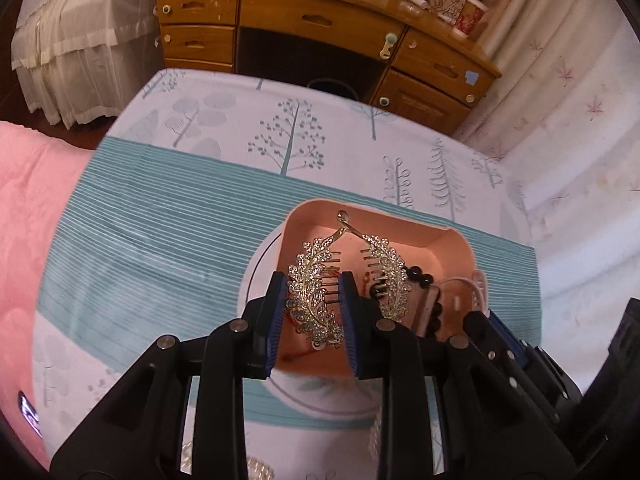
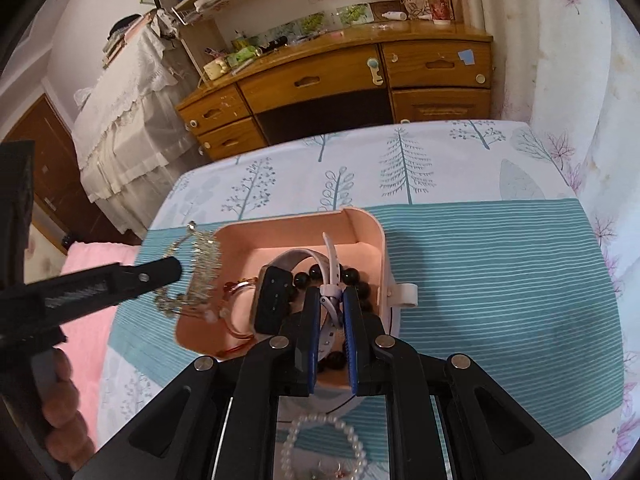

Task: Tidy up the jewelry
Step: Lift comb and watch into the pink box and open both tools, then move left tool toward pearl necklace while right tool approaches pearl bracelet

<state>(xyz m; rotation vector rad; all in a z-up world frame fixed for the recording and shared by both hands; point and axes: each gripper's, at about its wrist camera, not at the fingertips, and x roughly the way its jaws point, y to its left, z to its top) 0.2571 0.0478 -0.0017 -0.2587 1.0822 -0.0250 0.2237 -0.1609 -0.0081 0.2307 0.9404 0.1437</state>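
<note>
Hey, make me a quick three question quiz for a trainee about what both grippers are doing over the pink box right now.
1. True or false: the left gripper is shut on the rhinestone leaf hair clip.
2. What is the right gripper pinching? A) the pearl bracelet B) the strap of the watch C) the black bead bracelet
3. Fill in: the pearl bracelet lies ____ the pink box, on the tablecloth.

Key
1. True: its pads press on one leaf above the box.
2. B: the pale strap of the watch; the black bead bracelet lies in the box.
3. Outside.
</note>
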